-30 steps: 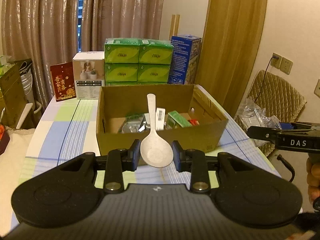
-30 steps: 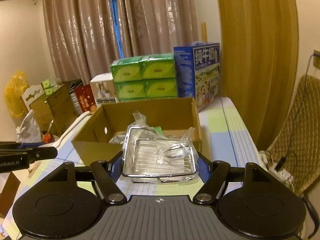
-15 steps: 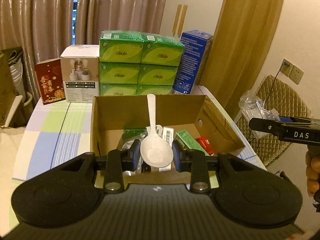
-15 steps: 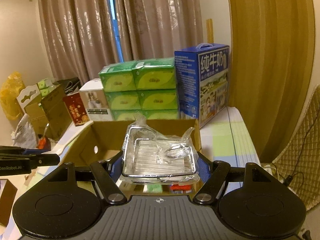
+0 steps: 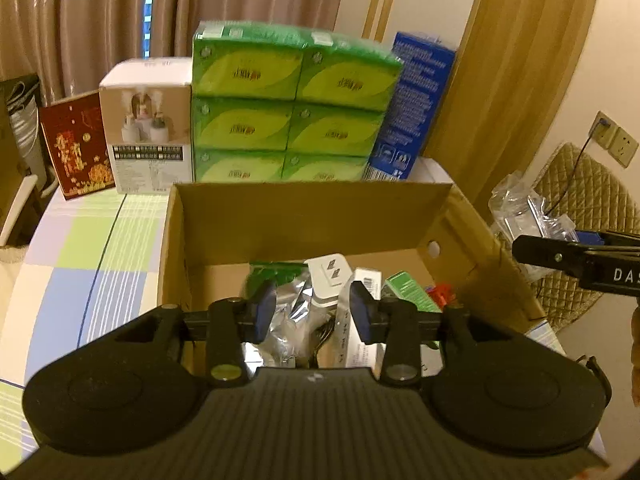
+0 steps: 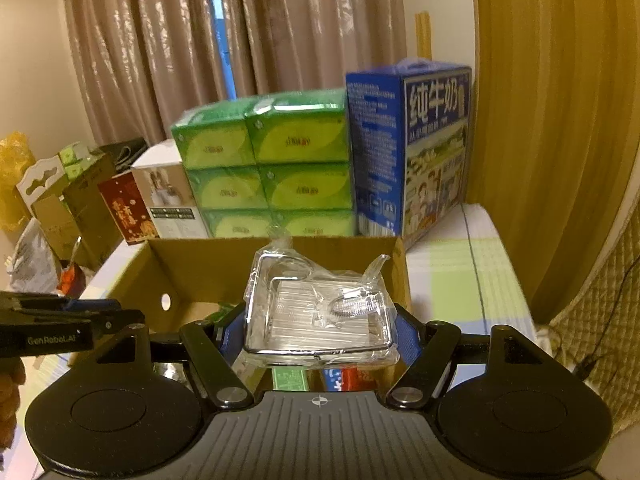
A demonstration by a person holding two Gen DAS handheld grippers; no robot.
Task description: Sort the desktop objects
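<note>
clear plastic-wrapped tray [image 6: 320, 312] clamped between right gripper [image 6: 320, 334] fingers, held over near edge of open cardboard box [image 6: 192, 268], above the green and red packets inside. left gripper [image 5: 312, 312] jaws apart, nothing between them, over the same cardboard box [image 5: 308, 216] with foil pouch [image 5: 288, 320], white adapter [image 5: 330, 276], green packet [image 5: 408, 288] below. green tissue packs [image 5: 292, 108] and blue milk carton [image 6: 416, 152] stand behind box on checked tablecloth [image 5: 92, 248].

Tissue packs [image 5: 292, 108] behind cardboard box [image 5: 312, 216]
</note>
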